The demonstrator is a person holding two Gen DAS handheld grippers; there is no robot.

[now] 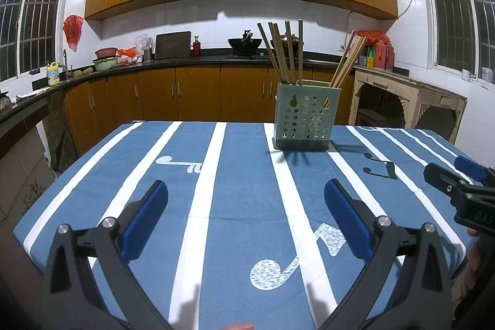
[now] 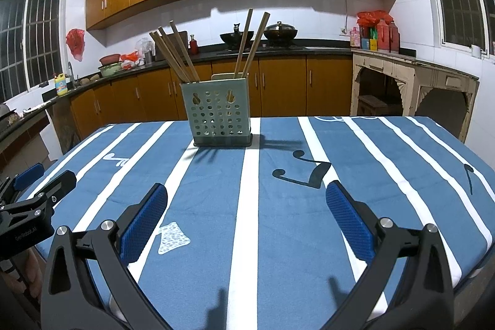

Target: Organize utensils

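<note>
A pale green perforated utensil holder (image 1: 303, 115) (image 2: 217, 113) stands upright near the far edge of the table. Several wooden chopsticks (image 1: 281, 51) (image 2: 175, 54) lean in its left compartment. Two or three more chopsticks (image 1: 346, 63) (image 2: 251, 42) stand in the right one. My left gripper (image 1: 246, 190) hovers open over the near part of the cloth, nothing between its blue pads. My right gripper (image 2: 246, 190) is open and empty too, well short of the holder. Each gripper shows at the edge of the other's view: the right gripper (image 1: 448, 172), the left gripper (image 2: 51, 175).
The table wears a blue cloth with white stripes and music notes (image 1: 241, 206) (image 2: 278, 206). Behind it run a dark kitchen counter (image 1: 185, 60) with woks and a cutting board, and wooden cabinets. A worn cream side table (image 1: 408, 94) stands at the right.
</note>
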